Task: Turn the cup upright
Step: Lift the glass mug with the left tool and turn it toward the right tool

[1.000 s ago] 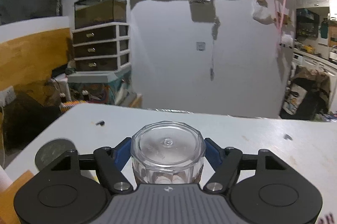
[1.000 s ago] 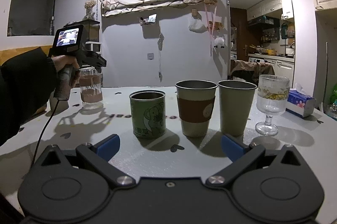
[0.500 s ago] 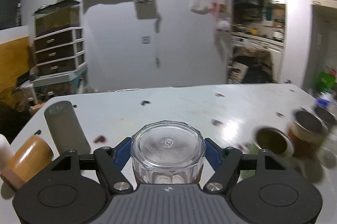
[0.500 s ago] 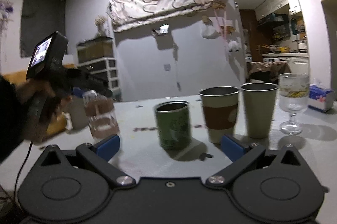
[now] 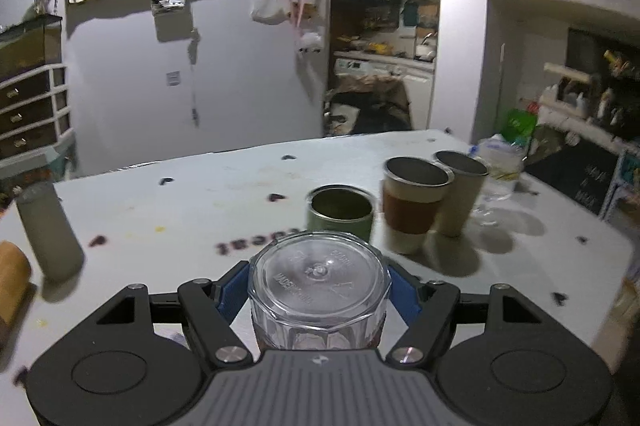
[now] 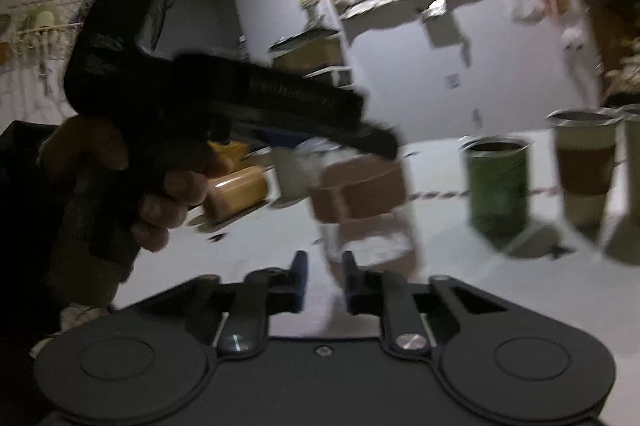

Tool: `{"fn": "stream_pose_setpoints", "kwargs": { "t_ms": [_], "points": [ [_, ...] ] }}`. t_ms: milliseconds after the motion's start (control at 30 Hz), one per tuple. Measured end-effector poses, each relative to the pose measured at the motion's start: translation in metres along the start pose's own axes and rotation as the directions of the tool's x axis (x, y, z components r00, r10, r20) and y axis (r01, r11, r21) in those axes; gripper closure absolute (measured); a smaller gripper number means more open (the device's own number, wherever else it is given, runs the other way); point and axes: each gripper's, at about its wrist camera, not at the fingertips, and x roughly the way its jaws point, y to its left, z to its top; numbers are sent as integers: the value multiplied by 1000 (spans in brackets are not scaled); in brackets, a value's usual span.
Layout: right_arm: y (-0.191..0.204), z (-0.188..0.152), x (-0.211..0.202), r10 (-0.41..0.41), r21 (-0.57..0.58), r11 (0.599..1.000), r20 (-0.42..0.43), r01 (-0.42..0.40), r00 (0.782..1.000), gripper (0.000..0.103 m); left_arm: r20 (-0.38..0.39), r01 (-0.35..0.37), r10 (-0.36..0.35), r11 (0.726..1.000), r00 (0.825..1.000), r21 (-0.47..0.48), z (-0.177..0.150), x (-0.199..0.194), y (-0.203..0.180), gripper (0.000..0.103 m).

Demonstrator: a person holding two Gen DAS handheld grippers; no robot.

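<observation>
A clear faceted plastic cup (image 5: 319, 296) with a brown band sits upside down, base up, between the blue pads of my left gripper (image 5: 319, 290), which is shut on it above the white table (image 5: 224, 201). In the right wrist view the same cup (image 6: 360, 201) hangs, blurred, under the left gripper's black body (image 6: 224, 97) and the hand holding it. My right gripper (image 6: 323, 280) is just below and in front of the cup's lower rim. Its jaws stand close together with a narrow gap and nothing between them.
A green tin cup (image 5: 340, 211), a sleeved paper cup (image 5: 414, 203), a plain tall cup (image 5: 460, 195) and a stemmed glass (image 5: 494, 185) stand in a row at the right. A grey cylinder (image 5: 48, 230) and a wooden piece (image 5: 10, 284) lie at the left.
My left gripper has carried the cup right, toward the row of cups and close in front of the right gripper. The right gripper's jaws have gone from wide open to nearly closed.
</observation>
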Motion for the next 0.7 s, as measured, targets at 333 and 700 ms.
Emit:
{"fn": "stream_pose_setpoints", "kwargs": {
  "t_ms": [333,700],
  "points": [
    [-6,-7,13,0,96,995,-47,5,999,103,98,7,4,994,995,-105,-36,-45,20,30],
    [-15,-4,-1,-145,93,985,-20,146,989,84,35,28,-21,977,999,-212,-85,-67,34,31]
  ]
}}
